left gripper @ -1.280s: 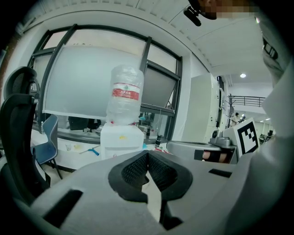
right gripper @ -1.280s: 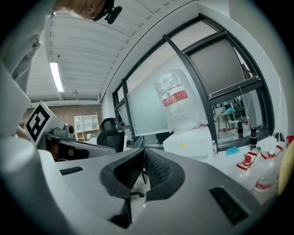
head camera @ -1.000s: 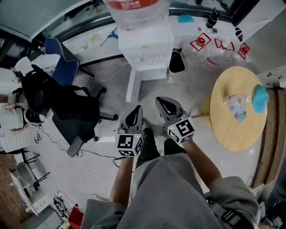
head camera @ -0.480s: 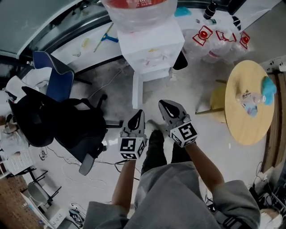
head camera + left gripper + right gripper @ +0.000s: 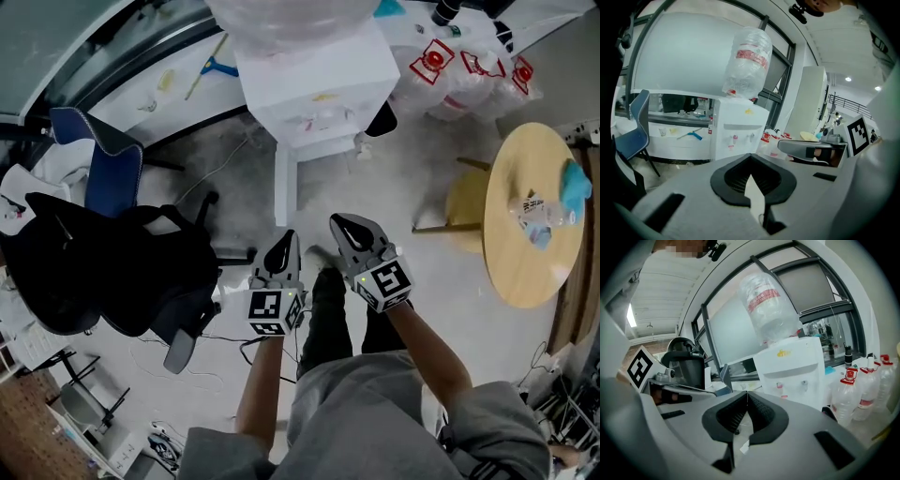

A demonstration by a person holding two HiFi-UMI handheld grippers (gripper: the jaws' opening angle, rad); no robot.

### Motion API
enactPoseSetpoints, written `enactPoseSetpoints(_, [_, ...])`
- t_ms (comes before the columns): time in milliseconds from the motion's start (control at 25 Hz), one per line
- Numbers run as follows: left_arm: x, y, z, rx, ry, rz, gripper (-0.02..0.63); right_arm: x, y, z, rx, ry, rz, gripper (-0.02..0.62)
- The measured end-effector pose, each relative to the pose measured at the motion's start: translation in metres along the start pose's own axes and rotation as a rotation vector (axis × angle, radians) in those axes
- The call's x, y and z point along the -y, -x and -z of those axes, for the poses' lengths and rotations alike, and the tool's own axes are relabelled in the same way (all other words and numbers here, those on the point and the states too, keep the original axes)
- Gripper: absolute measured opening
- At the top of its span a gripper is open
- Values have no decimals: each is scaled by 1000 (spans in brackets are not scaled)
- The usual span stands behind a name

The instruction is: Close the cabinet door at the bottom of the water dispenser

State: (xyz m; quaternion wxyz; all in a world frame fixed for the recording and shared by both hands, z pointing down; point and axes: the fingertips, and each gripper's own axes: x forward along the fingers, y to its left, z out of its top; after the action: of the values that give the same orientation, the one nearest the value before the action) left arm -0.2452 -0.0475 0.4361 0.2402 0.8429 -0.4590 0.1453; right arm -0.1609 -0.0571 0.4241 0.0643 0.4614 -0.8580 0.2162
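Water dispenser [image 5: 319, 80], white, stands on the grey floor straight ahead of the person. An inverted clear water bottle [image 5: 281, 17] sits on top of it.

Cabinet door [image 5: 285, 183]: a narrow white panel at the dispenser's foot. It stands out from the left front corner toward the person, swung open.

Left hand-held gripper [image 5: 285, 242] is clenched. Its own view shows the black pads [image 5: 740, 180] meeting at the tips with nothing between them. In the head view its tip lies just short of the door's free edge; no contact shows.

Right hand-held gripper [image 5: 347, 227] is clenched too, tips together and empty in its own view [image 5: 747, 393]. It is held beside the left one, to the right of the door and apart from it.

Both gripper views look at the dispenser's upper front, with the taps and the bottle [image 5: 747, 61]. The gripper bodies hide the door there.

Surroundings:
- black office chair [image 5: 122, 272], left of the person
- blue chair [image 5: 108, 159], behind it
- round wooden desk [image 5: 511, 253], to the right, carrying a blue cloth [image 5: 574, 178] and a small clear bottle [image 5: 536, 214]
- spare red-capped water jugs [image 5: 459, 70], right of the dispenser
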Motion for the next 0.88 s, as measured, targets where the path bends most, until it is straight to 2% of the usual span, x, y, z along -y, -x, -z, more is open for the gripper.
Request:
enactPoseSetpoints(400, [-38,-37,38,-33,21,-61,8,34,-28,42,-7,-67,31,10])
enactPoseSetpoints(880, [-75,-85,118,-128,-31,-22,8,50,-68,125,-17,-142,25,10])
